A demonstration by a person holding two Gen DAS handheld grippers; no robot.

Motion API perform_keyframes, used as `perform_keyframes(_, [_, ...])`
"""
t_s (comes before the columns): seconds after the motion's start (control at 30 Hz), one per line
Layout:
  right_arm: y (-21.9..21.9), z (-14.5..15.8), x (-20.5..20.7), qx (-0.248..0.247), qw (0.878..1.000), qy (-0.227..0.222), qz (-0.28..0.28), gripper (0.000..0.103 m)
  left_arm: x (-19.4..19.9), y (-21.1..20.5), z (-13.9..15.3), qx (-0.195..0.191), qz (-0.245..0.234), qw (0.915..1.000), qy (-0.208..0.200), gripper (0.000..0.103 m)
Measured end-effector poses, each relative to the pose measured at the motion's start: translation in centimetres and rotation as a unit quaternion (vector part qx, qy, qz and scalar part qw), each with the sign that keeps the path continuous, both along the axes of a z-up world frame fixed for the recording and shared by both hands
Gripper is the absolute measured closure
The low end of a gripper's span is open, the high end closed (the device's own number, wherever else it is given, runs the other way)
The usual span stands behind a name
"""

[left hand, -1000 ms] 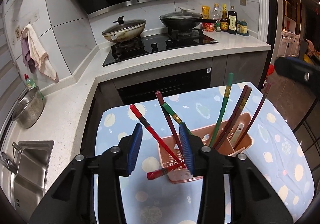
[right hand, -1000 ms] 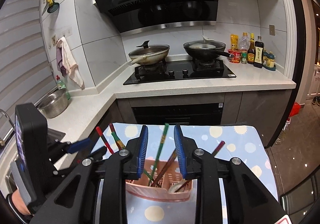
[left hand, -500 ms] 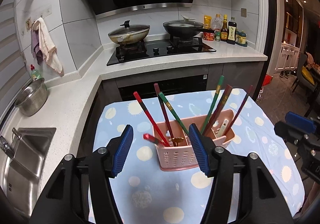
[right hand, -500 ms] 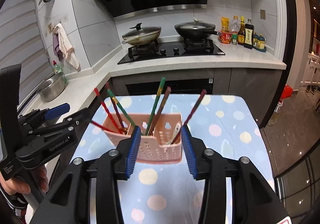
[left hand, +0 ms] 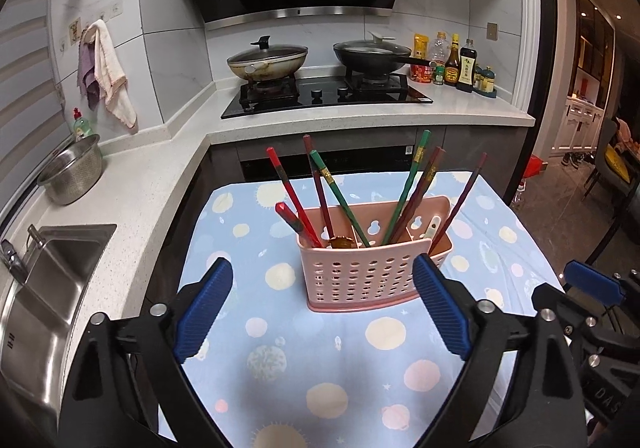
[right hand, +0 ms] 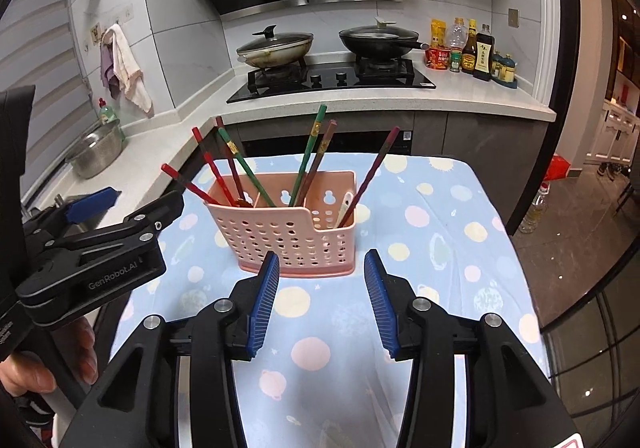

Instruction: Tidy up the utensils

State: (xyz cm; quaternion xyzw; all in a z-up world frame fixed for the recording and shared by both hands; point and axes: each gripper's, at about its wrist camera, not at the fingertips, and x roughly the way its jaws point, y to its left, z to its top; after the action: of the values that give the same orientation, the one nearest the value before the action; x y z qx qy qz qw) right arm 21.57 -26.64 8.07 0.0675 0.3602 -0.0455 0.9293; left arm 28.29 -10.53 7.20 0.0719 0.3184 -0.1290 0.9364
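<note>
A pink perforated utensil basket [left hand: 360,272] [right hand: 288,236] stands upright on a blue dotted cloth [left hand: 320,368] [right hand: 432,260]. Several red, green and brown chopsticks [left hand: 340,200] [right hand: 308,156] lean out of it, along with a white spoon handle [right hand: 345,204]. My left gripper [left hand: 320,304] is wide open and empty, short of the basket on the near side. My right gripper [right hand: 322,296] is open and empty, also short of the basket. The left gripper also shows at the left in the right wrist view [right hand: 108,244].
A white L-shaped counter [left hand: 132,192] runs behind and to the left, with a steel sink [left hand: 44,288], a metal colander [left hand: 74,170], a hob with two pans [left hand: 320,88] and sauce bottles [left hand: 456,64]. The table edge drops to a dark floor [right hand: 580,216] on the right.
Both grippers have pulled back and down from the basket and opened wider. The chopsticks that were between the fingers now stand free in the basket.
</note>
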Motion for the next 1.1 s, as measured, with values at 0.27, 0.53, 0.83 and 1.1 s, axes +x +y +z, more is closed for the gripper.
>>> perform_keyframes(0.27, [0.1,-0.7,-0.5,-0.001,1.000,0.001,-0.011,0.021,-0.6,0.2,-1.1,-0.008,0.016,0.9996,0.020,0.009])
perform_keyframes(0.53, [0.1,-0.9,-0.8,-0.020,1.000,-0.009,-0.018,0.007,-1.0,0.5,-2.1,-0.009,0.023,0.9992,0.033,0.008])
perform_keyframes(0.83, [0.2,-1.0,-0.8,-0.033,0.999,-0.013,-0.019,0.006,-1.1,0.9,-2.5,-0.008,0.040,0.9986,0.034,0.007])
perform_keyframes(1.1, [0.3,-1.3,-0.7,-0.035,0.999,-0.009,-0.017,0.006,-1.1,1.2,-2.7,-0.006,0.051,0.9981,0.033,0.007])
